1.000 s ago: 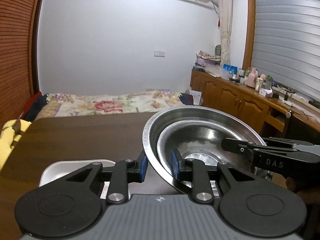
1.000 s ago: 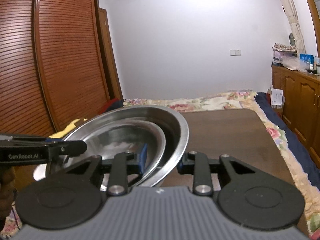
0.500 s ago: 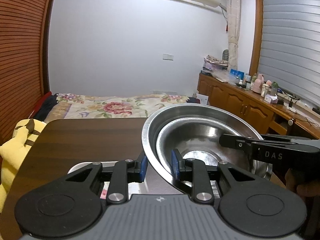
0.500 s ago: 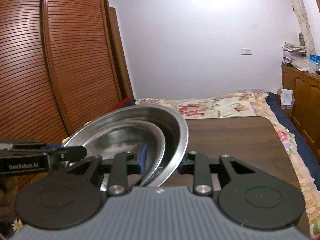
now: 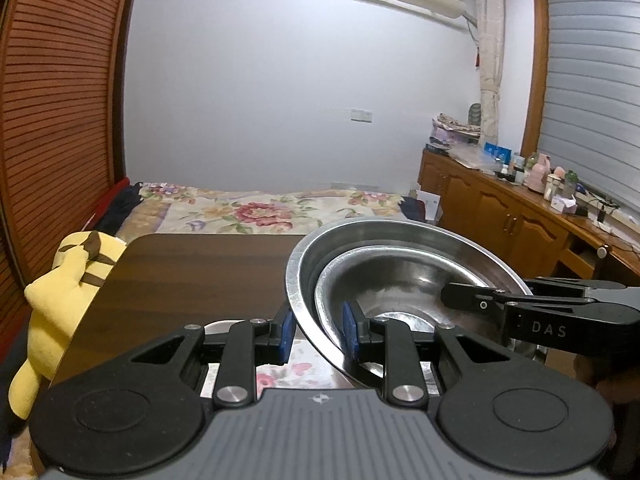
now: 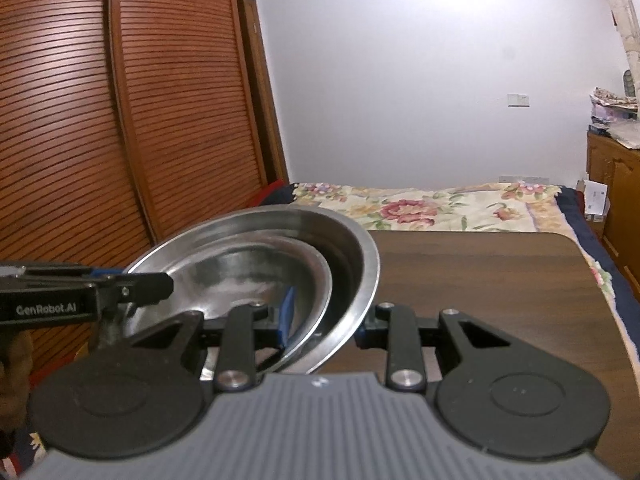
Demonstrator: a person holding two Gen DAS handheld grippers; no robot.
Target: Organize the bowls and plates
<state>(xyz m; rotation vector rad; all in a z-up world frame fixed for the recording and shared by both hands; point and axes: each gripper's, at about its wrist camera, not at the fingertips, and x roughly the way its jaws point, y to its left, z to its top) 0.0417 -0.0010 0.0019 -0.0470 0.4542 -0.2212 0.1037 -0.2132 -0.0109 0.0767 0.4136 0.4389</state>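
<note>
1. Pinching the near-left rim of the nested bowls, the left hand-held gripper [image 5: 314, 336] has one blue pad outside the big bowl [image 5: 400, 236] and one inside the small bowl [image 5: 384, 280], so it is clamped on both walls together.
2. The right hand-held gripper [image 6: 326, 320] does the same on the opposite rim: its inner pad presses the small bowl's [image 6: 256, 276] inside, and the other finger sits outside the big bowl [image 6: 304, 232], half hidden by the rim.
3. Both bowls are held up between the two grippers, tilted, above the near part of the dark wooden surface [image 5: 192, 280].
4. Handling, as a judgement: thin polished steel, stiff and light, not fragile but slippery. The rolled rim is the sensible hold, and gripping at two opposite points keeps the stack from swinging. The inner bowl sits off-centre and could slide if the tilt grows.
5. Contents: the big bowl holds only the small bowl, which looks empty.
6. Below the left gripper lies a metal tray [image 5: 224, 326] on the surface; something with a floral print shows there, though I cannot tell whether it is a reflection.
</note>
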